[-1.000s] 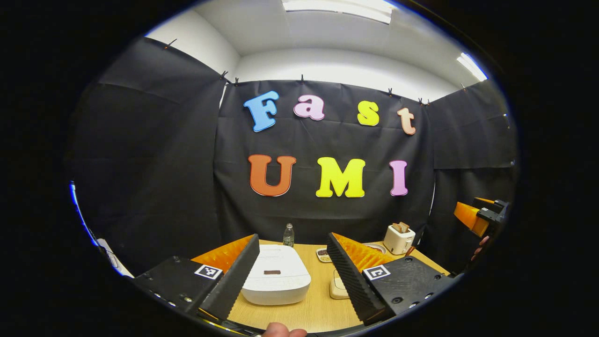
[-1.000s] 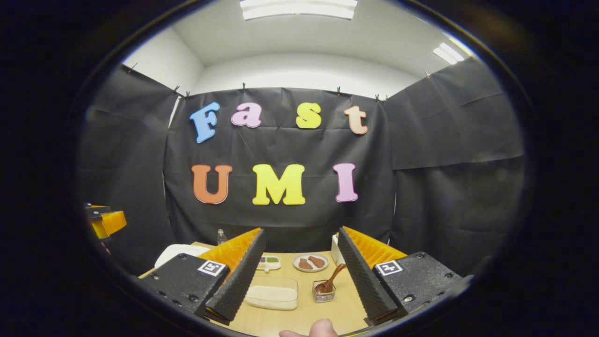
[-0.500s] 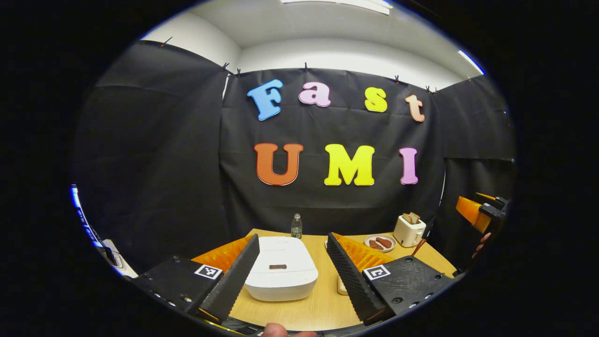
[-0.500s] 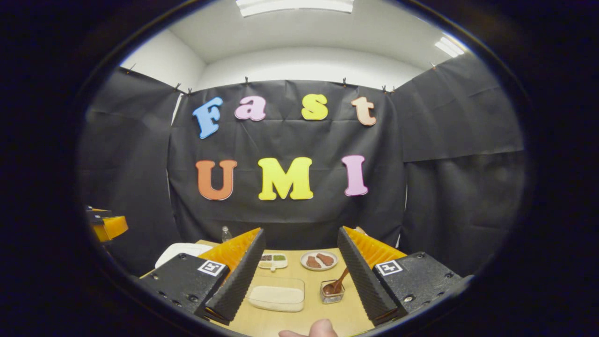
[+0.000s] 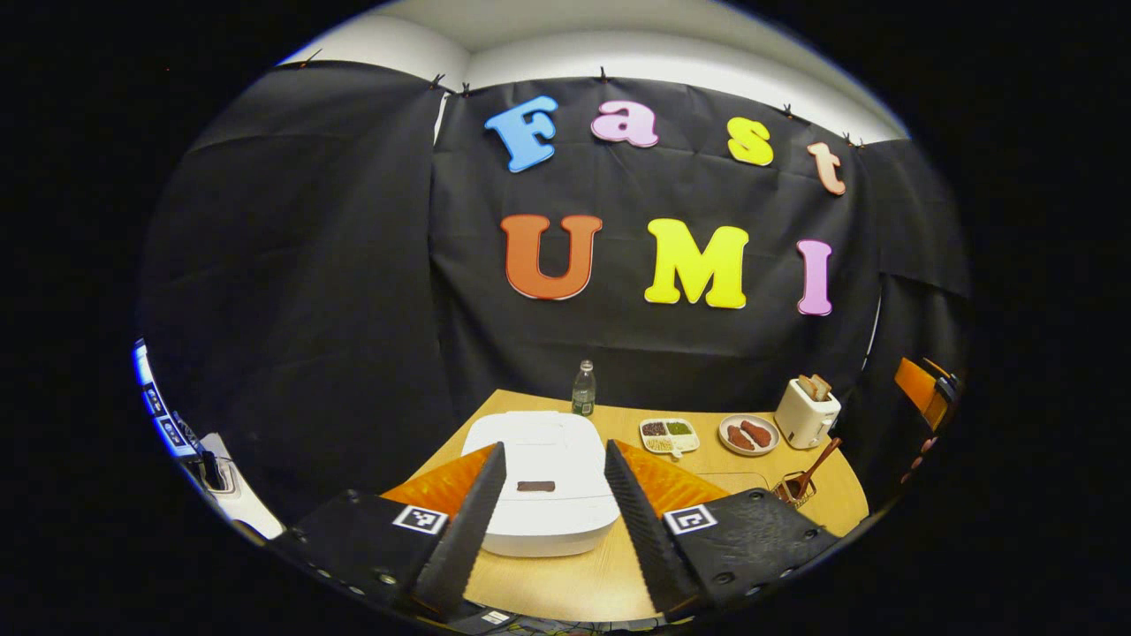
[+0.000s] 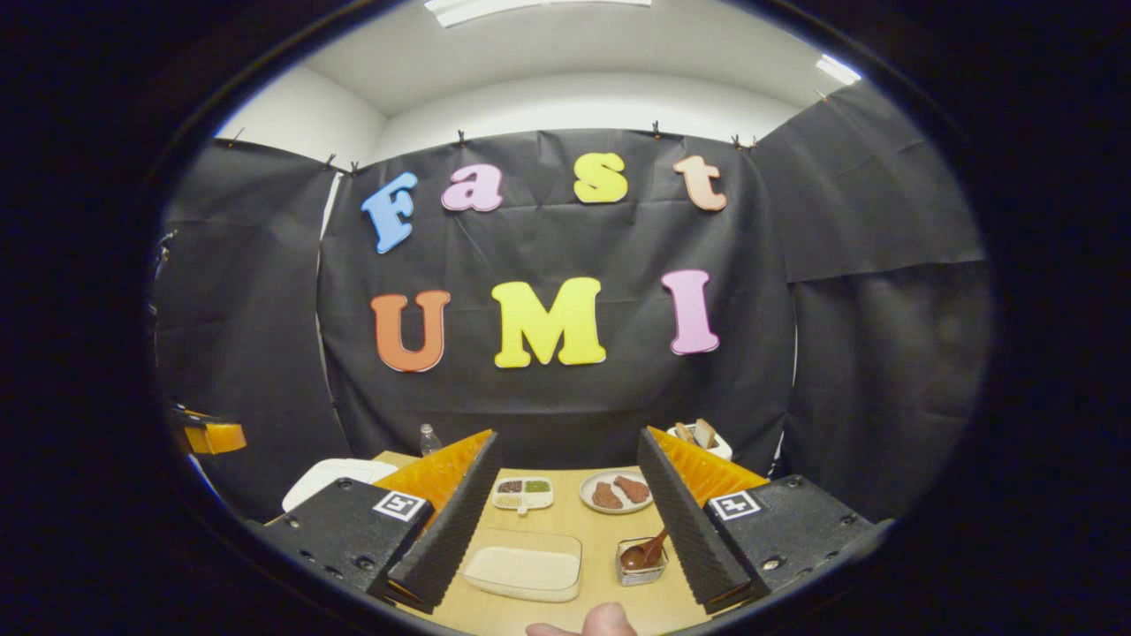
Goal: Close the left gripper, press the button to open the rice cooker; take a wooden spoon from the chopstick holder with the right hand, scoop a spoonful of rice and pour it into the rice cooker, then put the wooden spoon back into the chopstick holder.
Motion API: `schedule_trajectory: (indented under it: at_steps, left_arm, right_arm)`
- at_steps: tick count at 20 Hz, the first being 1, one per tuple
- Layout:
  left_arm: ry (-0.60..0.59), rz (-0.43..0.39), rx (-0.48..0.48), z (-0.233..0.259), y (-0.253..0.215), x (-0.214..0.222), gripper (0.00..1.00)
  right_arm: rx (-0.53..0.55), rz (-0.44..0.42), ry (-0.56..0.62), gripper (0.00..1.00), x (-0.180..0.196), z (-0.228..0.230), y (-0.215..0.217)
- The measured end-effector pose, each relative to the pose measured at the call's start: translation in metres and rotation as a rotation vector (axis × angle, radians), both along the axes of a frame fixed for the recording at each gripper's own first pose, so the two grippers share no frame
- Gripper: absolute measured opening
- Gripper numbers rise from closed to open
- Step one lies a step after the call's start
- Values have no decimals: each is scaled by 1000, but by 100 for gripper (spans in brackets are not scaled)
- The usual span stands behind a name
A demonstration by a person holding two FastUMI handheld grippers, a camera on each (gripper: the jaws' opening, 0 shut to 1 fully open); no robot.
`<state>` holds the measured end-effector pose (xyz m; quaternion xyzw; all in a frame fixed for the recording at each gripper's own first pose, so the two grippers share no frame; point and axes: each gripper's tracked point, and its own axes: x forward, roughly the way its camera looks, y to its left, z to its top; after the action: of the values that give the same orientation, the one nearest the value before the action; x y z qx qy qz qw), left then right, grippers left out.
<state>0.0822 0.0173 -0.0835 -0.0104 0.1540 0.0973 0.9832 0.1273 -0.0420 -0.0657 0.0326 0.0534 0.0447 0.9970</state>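
Note:
The white rice cooker [image 5: 543, 481] sits lid-down on the wooden table [image 5: 574, 583], its dark button [image 5: 535, 486] facing me. My left gripper [image 5: 554, 447] hovers just in front of and above it, open, with the cooker framed between the fingers. The wooden spoon [image 5: 817, 466] leans in a small clear holder [image 5: 789, 491] at the right. My right gripper [image 6: 567, 436] is open above the table's near edge. Below it lie a clear container of rice [image 6: 526, 567] and the spoon [image 6: 645, 551] in its holder [image 6: 638, 572]. The rice cooker [image 6: 331, 477] lies far left there.
Along the back stand a water bottle [image 5: 582, 389], a divided dish [image 5: 669, 433], a plate of brown food [image 5: 748, 435] and a toaster [image 5: 806, 413]. The other gripper [image 5: 923, 393] hangs at the right edge. A thumb [image 6: 588, 623] shows at the bottom.
The left gripper has tipped down and come nearer the rice cooker, and its fingers stand a little closer together. The right gripper has dipped slightly toward the rice container.

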Motion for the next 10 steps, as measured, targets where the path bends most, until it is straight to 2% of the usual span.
schedule_trajectory:
  at_steps: [2,3,4,5,8,9,10]
  left_arm:
    - [61,24,4,-18,9,11,35]
    - [86,35,13,-27,15,17,26]
    - [112,41,13,-33,18,21,12]
    - [154,37,-2,-44,19,27,5]
    - [219,10,-73,-62,22,35,0]
    - [237,8,-93,-68,25,41,7]
    - [252,11,-111,-74,29,48,0]
  right_arm:
    - [12,3,15,100,15,-9,-7]
    - [12,4,19,100,21,-14,-10]
    - [6,4,27,100,28,-19,-14]
    - [-2,3,41,100,33,-25,-18]
    - [-6,-9,69,100,41,-34,-25]
    - [-8,-21,68,100,43,-35,-28]
    - [-9,-36,67,100,43,-35,-31]
